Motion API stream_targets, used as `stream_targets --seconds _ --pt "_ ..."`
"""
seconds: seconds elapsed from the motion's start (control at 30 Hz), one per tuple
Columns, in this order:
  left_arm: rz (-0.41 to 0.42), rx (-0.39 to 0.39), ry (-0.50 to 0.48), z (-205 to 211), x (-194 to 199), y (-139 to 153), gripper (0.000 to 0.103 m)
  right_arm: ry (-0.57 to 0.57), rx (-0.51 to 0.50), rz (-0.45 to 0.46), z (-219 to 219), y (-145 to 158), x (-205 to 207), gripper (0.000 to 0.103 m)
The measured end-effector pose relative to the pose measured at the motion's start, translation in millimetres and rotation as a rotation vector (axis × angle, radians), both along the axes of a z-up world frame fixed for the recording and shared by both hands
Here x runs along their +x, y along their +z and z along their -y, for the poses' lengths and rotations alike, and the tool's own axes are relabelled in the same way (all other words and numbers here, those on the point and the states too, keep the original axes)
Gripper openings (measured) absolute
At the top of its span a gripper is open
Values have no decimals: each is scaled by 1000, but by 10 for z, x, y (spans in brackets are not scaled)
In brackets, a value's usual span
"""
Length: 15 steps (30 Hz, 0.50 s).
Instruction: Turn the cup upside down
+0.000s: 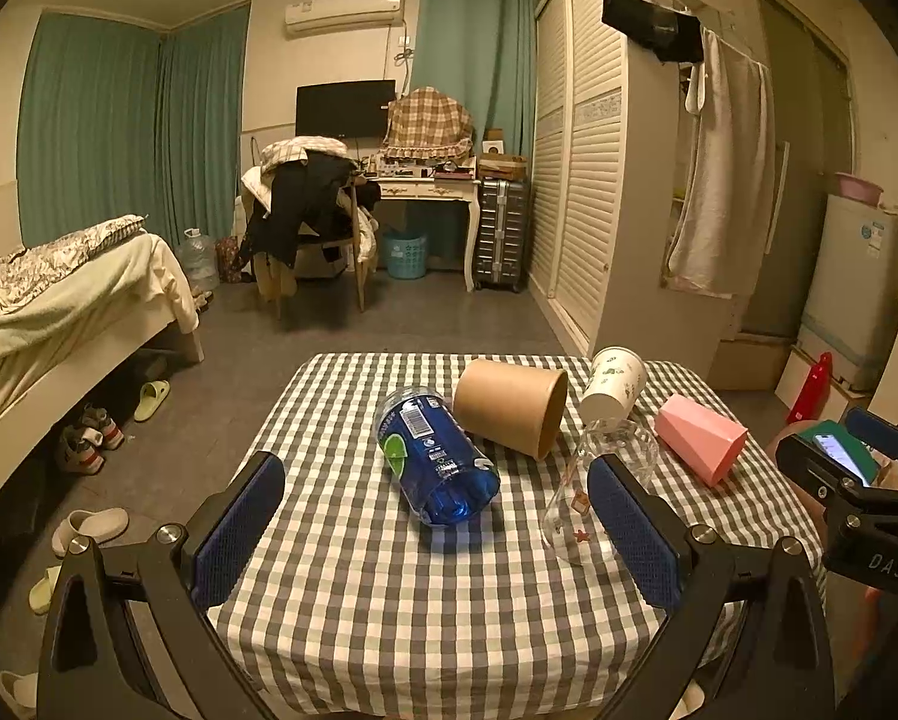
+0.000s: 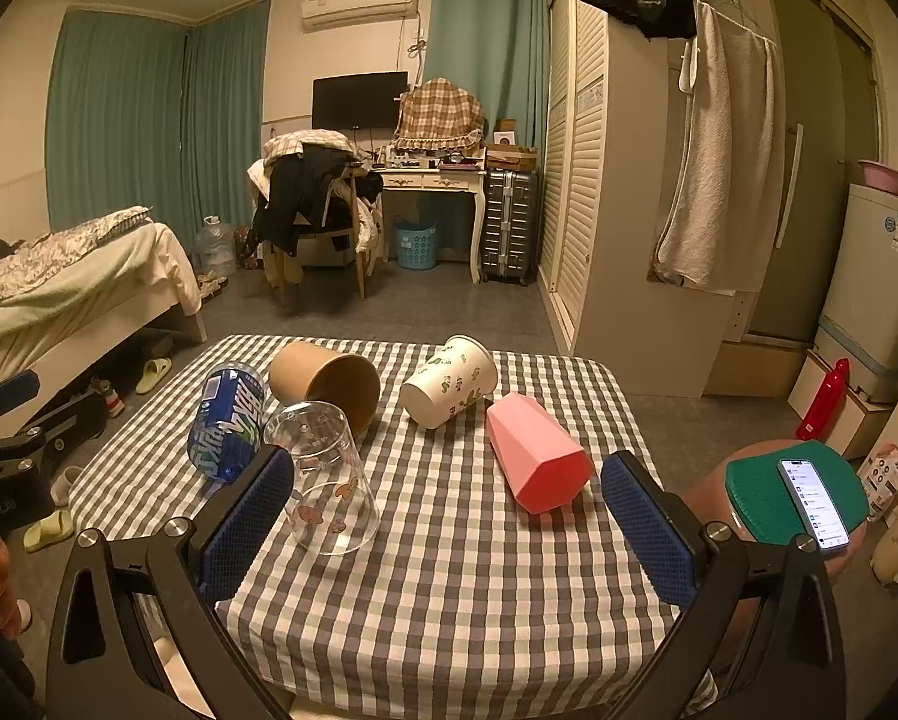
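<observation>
Square table with grey-and-white checked cloth [image 2: 449, 600] bearing, all lying sideways: blue plastic bottle [image 2: 228, 426], brown paper cup [image 2: 329, 384], clear glass cup [image 2: 329, 480], white printed paper cup [image 2: 449, 384], pink faceted cup [image 2: 536, 459].

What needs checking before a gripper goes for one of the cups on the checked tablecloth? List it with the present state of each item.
1. Left gripper open and empty: ok.
2. Right gripper open and empty: ok.
3. Cups within view: ok. The pink faceted plastic cup, clear glass cup with small prints, white printed paper cup and brown paper cup all lie on their sides.
4. Free approach to the pink cup: ok, nothing touches it.
5. Free approach to the clear cup: not ok, the blue plastic bottle and the brown cup crowd it.
6. Any cup already upside down: not ok.
</observation>
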<state>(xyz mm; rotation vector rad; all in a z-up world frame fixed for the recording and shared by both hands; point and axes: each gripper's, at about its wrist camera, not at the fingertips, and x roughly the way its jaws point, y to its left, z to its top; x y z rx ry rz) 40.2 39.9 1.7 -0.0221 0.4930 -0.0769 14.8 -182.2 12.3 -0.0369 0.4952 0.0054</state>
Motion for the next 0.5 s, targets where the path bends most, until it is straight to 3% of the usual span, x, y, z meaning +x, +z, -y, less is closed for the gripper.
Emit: stream_targets --seconds 0.5 --pt "-4 4 0 2 10 -11 103 3 1 -7 -9 -38 16 103"
